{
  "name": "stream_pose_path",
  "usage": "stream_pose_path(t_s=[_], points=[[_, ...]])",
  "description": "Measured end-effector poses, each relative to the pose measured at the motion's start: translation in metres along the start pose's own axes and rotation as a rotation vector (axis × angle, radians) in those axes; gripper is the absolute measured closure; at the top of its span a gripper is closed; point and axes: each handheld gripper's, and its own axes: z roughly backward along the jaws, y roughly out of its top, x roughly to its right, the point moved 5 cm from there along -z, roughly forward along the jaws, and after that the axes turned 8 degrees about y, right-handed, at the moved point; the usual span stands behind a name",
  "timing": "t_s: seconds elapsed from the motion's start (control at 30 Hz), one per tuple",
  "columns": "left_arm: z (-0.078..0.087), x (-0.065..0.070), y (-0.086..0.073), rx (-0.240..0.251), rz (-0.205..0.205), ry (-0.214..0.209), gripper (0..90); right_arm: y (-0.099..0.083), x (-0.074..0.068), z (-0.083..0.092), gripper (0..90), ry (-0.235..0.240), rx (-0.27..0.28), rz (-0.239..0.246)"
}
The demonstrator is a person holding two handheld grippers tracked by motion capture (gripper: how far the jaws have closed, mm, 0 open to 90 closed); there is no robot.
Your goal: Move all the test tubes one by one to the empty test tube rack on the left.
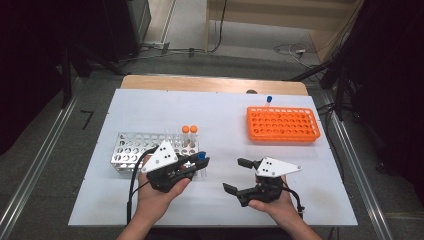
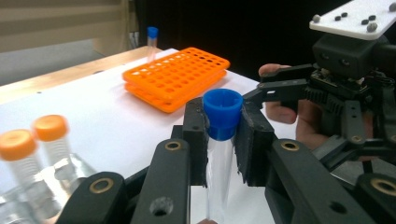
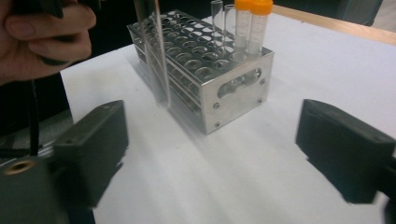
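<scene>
Two grippers working over white table (image 1: 220,125), both near front edge. Left gripper (image 1: 200,162) pinching clear tube w/ blue cap (image 2: 222,114): pads pressing tube just below cap, cap sticking up above jaw tips, tube body running down btwn jaws toward camera in left gripper view. Same tube (image 3: 156,56) showing in right gripper view as slanted clear streak, blurred, tip hanging just in front of metal rack (image 3: 205,70); can't tell if touching rack or table. In high view, blue cap (image 1: 201,156) sitting just beside rack's right front corner.

Right gripper (image 1: 239,175) standing spread wide, nothing btwn pads, jaws pointing left toward left gripper; pads (image 3: 345,149) framing metal rack in its own view. Person's right hand (image 1: 272,202) gripping it from below; left hand (image 1: 157,197) doing same w/ left gripper.

Metal rack (image 1: 135,147) sitting left of centre, holding two orange-capped tubes (image 1: 189,131) at its far right end, upright, side by side, plus a couple of clear uncapped tubes (image 3: 222,21) next to them. Orange rack (image 1: 282,124) lying at far right, well apart from both grippers, w/ one blue-capped tube (image 1: 269,101) standing at its far edge.
</scene>
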Motion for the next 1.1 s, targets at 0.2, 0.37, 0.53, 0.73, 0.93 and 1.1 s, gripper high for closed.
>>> stream_pose_path(t_s=[0.2,0.37,0.53,0.73,0.93,1.1], points=[[0.011,-0.015,0.007,0.018,-0.003,0.043,76.2,0.000,0.011,0.010,0.0,0.000,0.010,-0.020],[0.021,-0.031,0.012,0.033,0.006,0.086,76.2,-0.003,0.021,0.016,0.0,-0.024,0.009,-0.026],[0.032,-0.047,0.016,0.045,0.007,0.130,76.2,-0.007,0.032,0.023,0.0,-0.054,0.011,-0.030],[0.041,-0.070,0.019,0.057,0.022,0.186,76.2,-0.009,0.041,0.030,0.0,-0.075,0.013,-0.045],[0.044,-0.092,0.019,0.057,0.040,0.242,76.2,-0.010,0.046,0.034,0.0,-0.086,0.019,-0.047],[0.043,-0.112,0.018,0.065,0.074,0.285,76.2,-0.010,0.048,0.036,0.0,-0.095,0.021,-0.048]])
